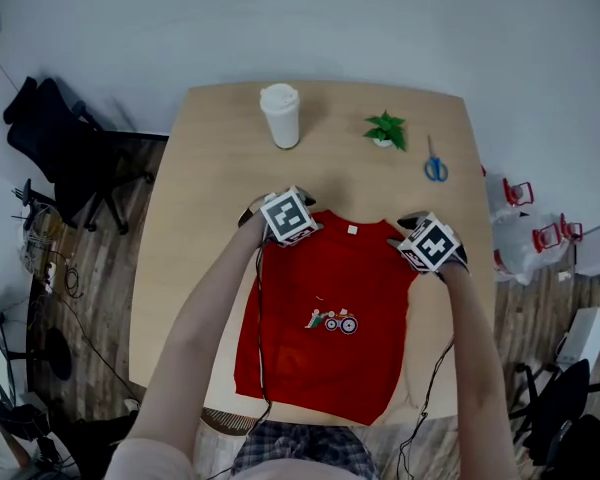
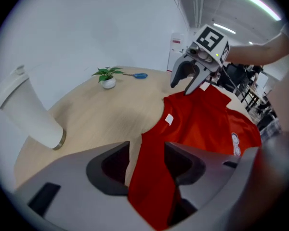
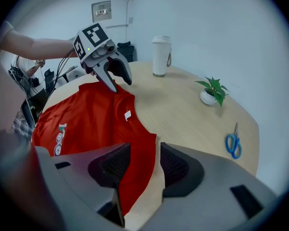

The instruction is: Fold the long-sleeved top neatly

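A red long-sleeved top [image 1: 325, 358] lies flat on the wooden table [image 1: 195, 228], collar away from me, with a white neck label [image 1: 352, 229] and a small printed graphic [image 1: 332, 320]. My left gripper [image 1: 265, 218] is at the top's left shoulder. In the left gripper view its jaws [image 2: 147, 158] stand apart, with red cloth [image 2: 207, 119] showing in the gap. My right gripper [image 1: 405, 230] is at the right shoulder. Its jaws [image 3: 144, 162] stand apart over the shoulder's edge, where both cloth [image 3: 91, 114] and bare wood show between them. Neither pair of pads presses the cloth.
A white lidded cup [image 1: 280, 115], a small potted plant [image 1: 385, 130] and blue scissors [image 1: 435, 163] stand along the table's far side. A black chair [image 1: 60, 148] is off the left edge. The top's hem reaches the table's near edge.
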The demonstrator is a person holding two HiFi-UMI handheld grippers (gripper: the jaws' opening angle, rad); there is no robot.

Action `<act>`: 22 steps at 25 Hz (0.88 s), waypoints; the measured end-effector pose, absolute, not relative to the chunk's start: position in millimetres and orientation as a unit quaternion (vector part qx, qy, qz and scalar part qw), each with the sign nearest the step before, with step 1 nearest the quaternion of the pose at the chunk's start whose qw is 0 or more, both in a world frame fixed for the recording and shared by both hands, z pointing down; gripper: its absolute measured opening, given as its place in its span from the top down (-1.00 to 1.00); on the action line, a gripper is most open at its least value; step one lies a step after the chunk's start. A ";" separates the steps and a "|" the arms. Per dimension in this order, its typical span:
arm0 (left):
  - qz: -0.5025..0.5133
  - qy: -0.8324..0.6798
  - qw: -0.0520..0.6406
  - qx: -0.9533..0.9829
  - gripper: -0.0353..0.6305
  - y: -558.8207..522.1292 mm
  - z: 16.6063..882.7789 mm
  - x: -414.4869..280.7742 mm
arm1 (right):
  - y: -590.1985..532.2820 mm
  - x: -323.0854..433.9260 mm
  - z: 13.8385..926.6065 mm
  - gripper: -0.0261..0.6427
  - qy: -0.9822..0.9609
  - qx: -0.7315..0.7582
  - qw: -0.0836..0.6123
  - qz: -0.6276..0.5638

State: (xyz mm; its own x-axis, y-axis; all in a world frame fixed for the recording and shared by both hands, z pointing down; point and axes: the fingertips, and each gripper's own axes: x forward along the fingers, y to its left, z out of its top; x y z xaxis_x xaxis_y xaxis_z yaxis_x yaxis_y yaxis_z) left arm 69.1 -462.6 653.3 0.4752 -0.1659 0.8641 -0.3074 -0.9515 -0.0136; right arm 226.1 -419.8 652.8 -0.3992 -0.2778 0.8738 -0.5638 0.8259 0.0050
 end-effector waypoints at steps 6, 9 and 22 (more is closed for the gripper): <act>0.534 -0.104 0.055 0.837 0.33 -463.1 676.2 76.7 | -425.3 222.2 670.1 0.33 -0.813 0.233 0.512 0.149; 0.541 -0.098 0.071 0.833 0.42 -457.8 684.3 75.4 | -423.6 222.8 677.4 0.35 -0.807 0.221 0.524 0.159; 0.544 -0.095 0.023 0.833 0.77 -459.6 675.3 76.0 | -424.0 216.4 677.5 0.78 -0.803 0.201 0.548 0.121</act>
